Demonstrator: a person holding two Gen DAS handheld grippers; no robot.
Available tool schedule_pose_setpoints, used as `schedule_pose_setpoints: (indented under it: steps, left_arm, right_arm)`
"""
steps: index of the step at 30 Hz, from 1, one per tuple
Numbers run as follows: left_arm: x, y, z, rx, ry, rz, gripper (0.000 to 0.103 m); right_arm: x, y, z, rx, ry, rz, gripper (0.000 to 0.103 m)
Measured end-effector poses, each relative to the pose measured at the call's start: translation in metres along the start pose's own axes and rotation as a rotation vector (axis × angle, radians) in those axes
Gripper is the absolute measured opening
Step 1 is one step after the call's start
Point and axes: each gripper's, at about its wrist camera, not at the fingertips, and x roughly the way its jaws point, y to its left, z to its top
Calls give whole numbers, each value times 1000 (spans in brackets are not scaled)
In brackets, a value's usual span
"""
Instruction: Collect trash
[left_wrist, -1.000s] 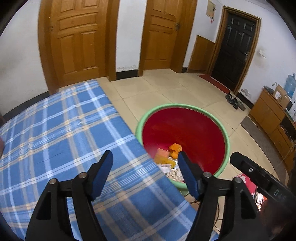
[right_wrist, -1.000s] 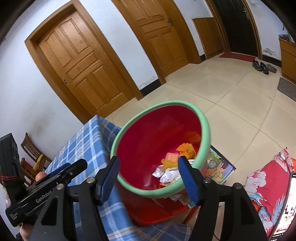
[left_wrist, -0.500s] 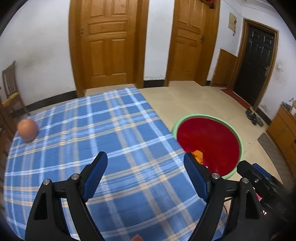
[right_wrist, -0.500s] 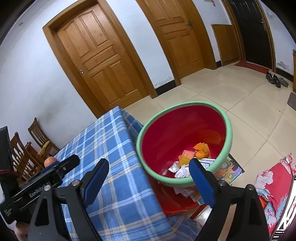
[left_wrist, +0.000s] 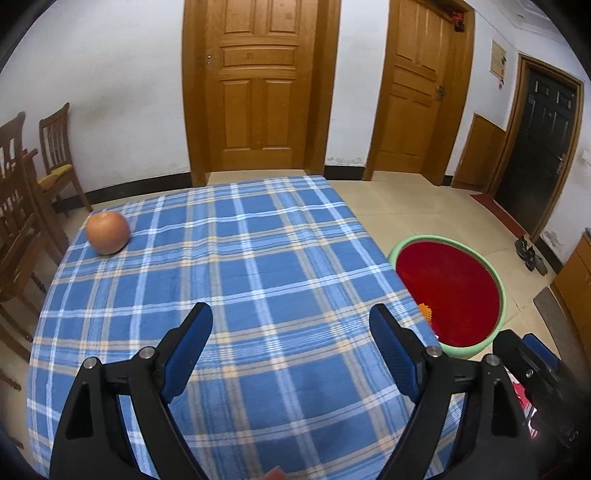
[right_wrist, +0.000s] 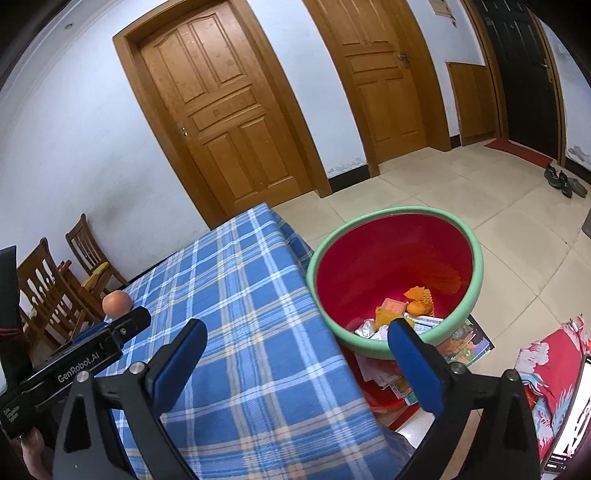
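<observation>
A red basin with a green rim (left_wrist: 498, 291) (right_wrist: 476, 266) stands on the floor at the table's right edge. It holds several pieces of trash (right_wrist: 399, 314), orange and white wrappers. A round orange fruit (left_wrist: 108, 232) (right_wrist: 117, 302) lies on the blue checked tablecloth (left_wrist: 258, 266) at the far left. My left gripper (left_wrist: 291, 321) is open and empty above the cloth. My right gripper (right_wrist: 295, 332) is open and empty, over the table's right edge near the basin.
Wooden chairs (left_wrist: 55, 162) stand left of the table. Two wooden doors (left_wrist: 258, 85) and a dark door (left_wrist: 543, 144) line the far wall. Shoes (right_wrist: 565, 181) lie on the tiled floor. Papers (right_wrist: 465, 343) lie under the basin. A red patterned cloth (right_wrist: 546, 376) is at the right.
Both grippers have pulled back and turned left, away from the basin. The left view now shows the whole tabletop and the orange fruit. Both stayed open and empty.
</observation>
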Motion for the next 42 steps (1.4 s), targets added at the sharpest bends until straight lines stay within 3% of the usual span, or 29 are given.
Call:
schedule_pose_setpoints:
  steps: [19,42]
  left_arm:
    - [-16,22,-9,-53,-11,30,86]
    - [-20,30,-11,-75,-19,34,86]
  right_arm:
    - [-10,27,-12,-51,1,18,101]
    - [-10,29,-13,-54,0,18,101]
